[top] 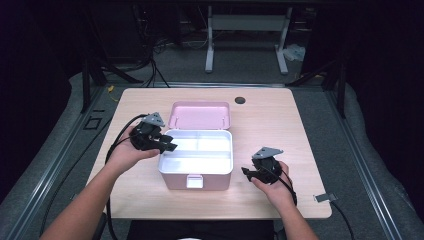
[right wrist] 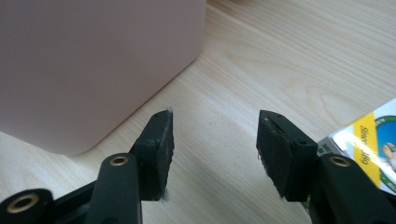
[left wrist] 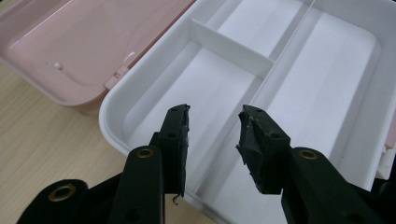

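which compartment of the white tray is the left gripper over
The left gripper, jaws open and empty, hangs over the tray's small compartment by the pink lid, not the long one or the other small one.

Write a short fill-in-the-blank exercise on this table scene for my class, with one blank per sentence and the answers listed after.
1. The pink box stands on the table with its lid ____.
2. Inside the box sits a ____ tray split into compartments.
3. The left gripper hovers over the tray with ____ between its jaws.
4. The right gripper rests beside the box, its jaws ____.

Missing words: open; white; nothing; open
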The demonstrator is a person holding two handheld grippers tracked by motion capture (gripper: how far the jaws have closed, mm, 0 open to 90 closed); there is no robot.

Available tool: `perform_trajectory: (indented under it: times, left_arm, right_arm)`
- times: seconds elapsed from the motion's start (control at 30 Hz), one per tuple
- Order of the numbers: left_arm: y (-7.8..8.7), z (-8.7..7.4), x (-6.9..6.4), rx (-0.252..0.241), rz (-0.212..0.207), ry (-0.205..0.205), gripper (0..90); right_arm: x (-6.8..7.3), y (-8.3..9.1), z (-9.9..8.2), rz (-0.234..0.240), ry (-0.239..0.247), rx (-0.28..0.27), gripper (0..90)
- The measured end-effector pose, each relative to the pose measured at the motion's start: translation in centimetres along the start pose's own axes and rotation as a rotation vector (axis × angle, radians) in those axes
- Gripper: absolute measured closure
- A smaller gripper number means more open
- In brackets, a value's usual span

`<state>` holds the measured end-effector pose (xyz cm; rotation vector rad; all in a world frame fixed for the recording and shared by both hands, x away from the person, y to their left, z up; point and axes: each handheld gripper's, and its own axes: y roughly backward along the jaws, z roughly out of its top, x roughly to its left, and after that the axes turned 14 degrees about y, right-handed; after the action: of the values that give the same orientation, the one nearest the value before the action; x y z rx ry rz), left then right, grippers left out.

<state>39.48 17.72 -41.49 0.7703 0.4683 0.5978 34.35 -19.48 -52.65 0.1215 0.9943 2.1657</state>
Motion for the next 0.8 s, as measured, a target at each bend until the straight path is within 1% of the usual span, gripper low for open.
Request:
perform_trajectory:
  times: [0.13, 0.2, 0.23, 0.3, 0.33, 0.37, 0.43, 0.57, 0.63, 0.7, 0.8]
  left_arm:
    - [-0.5, 0.8, -0.6, 0.031, -0.007, -0.037, 63.8]
    - [-0.8, 1.2, -0.9, 0.044, -0.004, -0.053, 64.9]
    - [-0.9, 1.4, -1.0, 0.056, -0.003, -0.071, 65.2]
    - [-1.2, 1.8, -1.2, 0.076, 0.000, -0.096, 67.1]
    - [-1.3, 2.0, -1.4, 0.084, -0.001, -0.107, 67.7]
    - [-1.4, 2.1, -1.5, 0.092, -0.003, -0.118, 68.1]
    - [-1.5, 2.4, -1.9, 0.107, -0.001, -0.140, 68.2]
    - [-2.1, 3.0, -2.7, 0.165, -0.006, -0.192, 68.2]
    - [-2.5, 3.3, -3.1, 0.202, 0.002, -0.229, 68.2]
    - [-2.9, 3.7, -3.6, 0.240, 0.011, -0.254, 68.2]
    - [-3.4, 4.1, -4.2, 0.278, 0.035, -0.290, 68.6]
  right_arm:
    - [-0.1, 0.1, -0.2, -0.002, -0.005, -0.002, 46.1]
    - [-0.1, 0.2, -0.2, -0.002, -0.004, -0.001, 46.0]
    - [-0.1, 0.2, -0.2, -0.007, -0.004, 0.001, 46.1]
    - [0.0, 0.2, -0.2, -0.003, -0.002, -0.001, 46.1]
    - [0.0, 0.2, -0.2, 0.001, -0.001, -0.004, 46.0]
    - [0.0, 0.2, -0.2, -0.007, -0.001, 0.001, 46.0]
    - [0.0, 0.2, -0.2, -0.002, 0.001, -0.001, 46.0]
    - [0.0, 0.3, -0.2, -0.004, -0.001, -0.001, 46.0]
    - [0.0, 0.3, -0.3, -0.005, -0.003, -0.001, 46.0]
    - [0.0, 0.3, -0.3, -0.001, -0.004, -0.003, 46.0]
    - [0.0, 0.2, -0.3, 0.003, -0.002, -0.002, 46.0]
